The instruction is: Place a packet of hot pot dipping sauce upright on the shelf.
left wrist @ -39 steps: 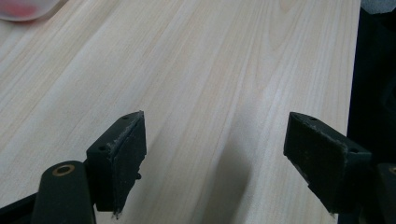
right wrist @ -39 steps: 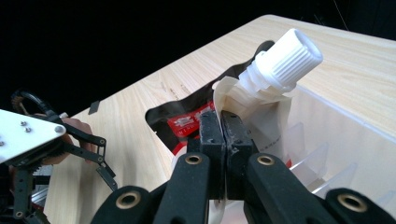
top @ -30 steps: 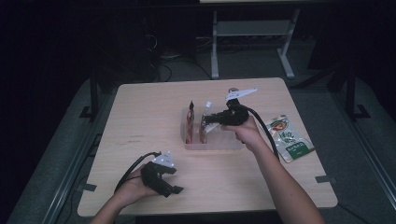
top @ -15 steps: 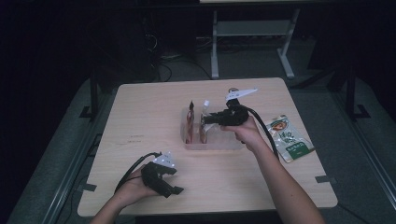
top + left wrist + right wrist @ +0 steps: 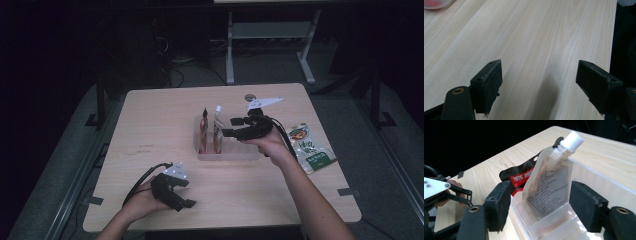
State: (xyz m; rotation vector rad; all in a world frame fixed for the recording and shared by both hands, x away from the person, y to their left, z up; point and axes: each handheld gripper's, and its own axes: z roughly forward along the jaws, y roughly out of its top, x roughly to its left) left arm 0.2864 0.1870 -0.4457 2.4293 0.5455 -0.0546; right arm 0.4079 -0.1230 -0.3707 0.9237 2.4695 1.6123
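One overhead, two close jaw-level views

Wooden table [image 5: 150,120] on a dark floor. Clear bin [image 5: 227,152] at centre, holding two upright pouches [image 5: 210,131] at its left end. Right gripper [image 5: 226,132] over the bin, just right of the pouches. Green packet [image 5: 311,148] flat at the right edge. Left gripper [image 5: 186,204] at the near left.

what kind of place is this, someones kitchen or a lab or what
Probably a lab or recording room, not a kitchen: a bare wooden table on grey carpet, dark surroundings, and cables beside a metal stand behind it.
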